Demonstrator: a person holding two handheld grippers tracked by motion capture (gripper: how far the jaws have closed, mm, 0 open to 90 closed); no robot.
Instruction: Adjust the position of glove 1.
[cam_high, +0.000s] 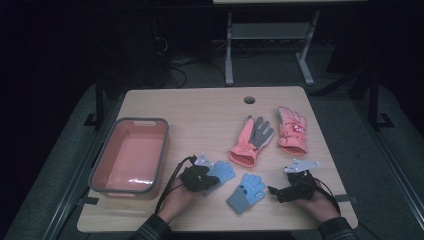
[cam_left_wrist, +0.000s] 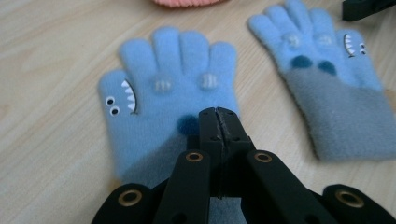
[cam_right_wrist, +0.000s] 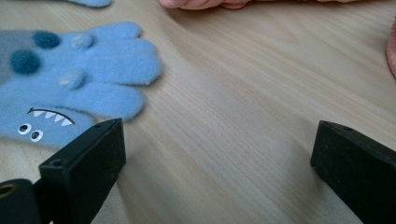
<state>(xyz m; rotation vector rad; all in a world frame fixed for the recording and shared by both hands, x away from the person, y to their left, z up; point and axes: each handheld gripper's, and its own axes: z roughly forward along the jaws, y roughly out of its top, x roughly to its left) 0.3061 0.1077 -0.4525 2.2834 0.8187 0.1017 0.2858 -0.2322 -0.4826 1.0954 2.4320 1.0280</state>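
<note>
Your left tool (cam_left_wrist: 217, 114) is clenched on the near fuzzy blue monster-face glove (cam_left_wrist: 168, 88), flat on the wooden surface (cam_high: 200, 107). Your right tool (cam_right_wrist: 215, 149) rests released beside the second blue glove (cam_right_wrist: 70, 74).

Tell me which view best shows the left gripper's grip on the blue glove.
Left gripper view: the left gripper has its jaws shut on the blue glove. In the high view the hand hides the pinch. The right gripper view catches a sliver of that glove.
</note>
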